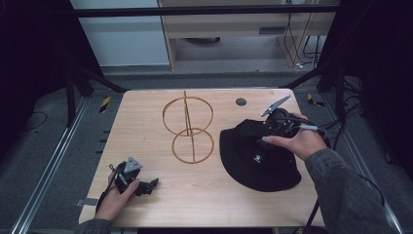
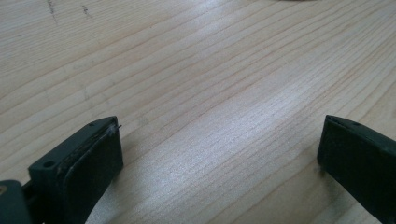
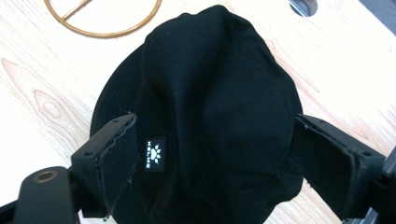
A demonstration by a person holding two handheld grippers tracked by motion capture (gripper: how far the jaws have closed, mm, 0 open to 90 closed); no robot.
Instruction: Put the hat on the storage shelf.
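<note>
Right gripper (image 3: pixel 215 154): jaws spread wide, poised over the crown of a black bucket hat (image 3: pixel 210 116), one jaw at each side of the crown; whether the pads press the cloth cannot be told, and the fabric between them is not visibly pinched. In the high view the right gripper (image 1: pixel 278 124) sits over the far part of the hat (image 1: pixel 258 156), carried by the right hand (image 1: pixel 299 141), a grey sleeve behind it. Hat: lies flat, brim down, on the right half of the wooden table (image 1: pixel 146 131); crown creased lengthwise; small white-on-black label (image 3: pixel 154 153) on the crown side just beside one jaw. Gold wire stand (image 1: pixel 188 127): two rings on an upright rod, near the table's middle, just left of the hat and apart from it; one ring (image 3: pixel 100 18) shows beyond the hat in the right gripper view. Small dark round disc (image 1: pixel 240 102): on the tabletop near the far edge, beyond the hat. Left gripper (image 2: pixel 219 154): jaws wide apart, nothing between them but bare wood grain; in the high view the left gripper (image 1: pixel 143 186) rests low at the near left corner, held by the left hand (image 1: pixel 114 200), well apart from hat and stand.
</note>
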